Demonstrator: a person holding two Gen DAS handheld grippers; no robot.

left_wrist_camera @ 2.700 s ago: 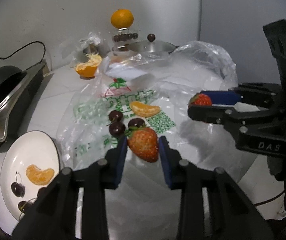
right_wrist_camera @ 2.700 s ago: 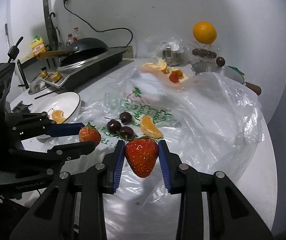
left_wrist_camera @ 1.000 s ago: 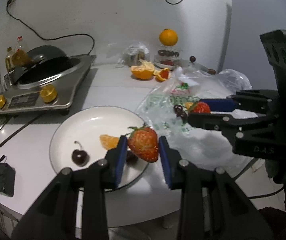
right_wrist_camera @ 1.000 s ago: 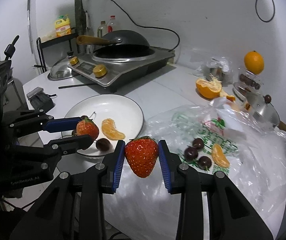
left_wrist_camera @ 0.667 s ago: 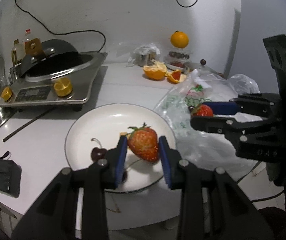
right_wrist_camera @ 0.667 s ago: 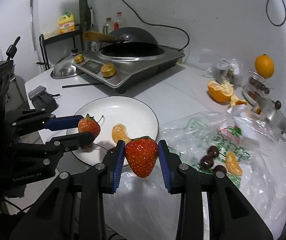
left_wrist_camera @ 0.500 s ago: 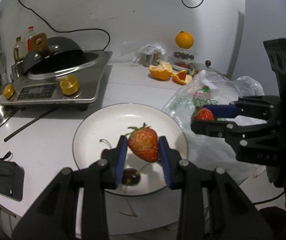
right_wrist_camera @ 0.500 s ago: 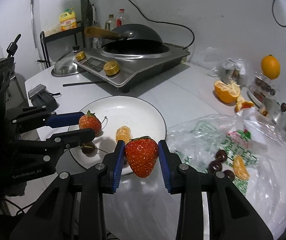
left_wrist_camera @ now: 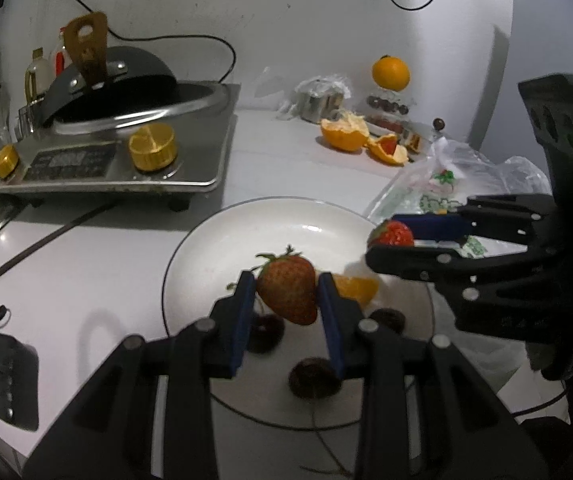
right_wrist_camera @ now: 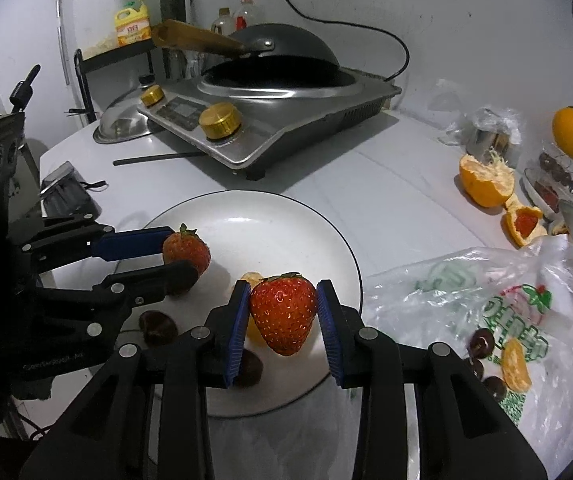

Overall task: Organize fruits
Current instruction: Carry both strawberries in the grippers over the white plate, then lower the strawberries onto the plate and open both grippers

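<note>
both tools over the plate, one strawberry each

left wrist view: left tool (left_wrist_camera: 286, 300) clamped on a strawberry (left_wrist_camera: 287, 294), blue pads pressed on both sides, tip pointing down, held above the white plate (left_wrist_camera: 206, 256). on the plate below: orange segment (left_wrist_camera: 356, 289) just right of the tool, dark cherries (left_wrist_camera: 313, 376) near the front rim, one partly hidden behind the left pad. right tool (left_wrist_camera: 390, 244) in from the right over the plate's right rim, clamped on a second strawberry (left_wrist_camera: 391, 234). plastic bag (left_wrist_camera: 486, 172) behind it on the white surface (left_wrist_camera: 86, 280). induction cooker (left_wrist_camera: 106, 156) with black wok at far left, peeled orange halves (left_wrist_camera: 346, 136) further back.

right wrist view: right tool (right_wrist_camera: 284, 312) gripping its strawberry (right_wrist_camera: 284, 312) between blue pads, above the near right part of the plate (right_wrist_camera: 278, 220). left tool (right_wrist_camera: 182, 256) in from the left, gripping the other strawberry (right_wrist_camera: 186, 250) over the plate's left part. orange segment (right_wrist_camera: 252, 280) and cherries (right_wrist_camera: 160, 328) on the plate under both. bag (right_wrist_camera: 506, 320) at right, touching or overlapping the plate's edge, can't tell which; more cherries (right_wrist_camera: 480, 340) and another segment (right_wrist_camera: 515, 366) lying on it.
</note>
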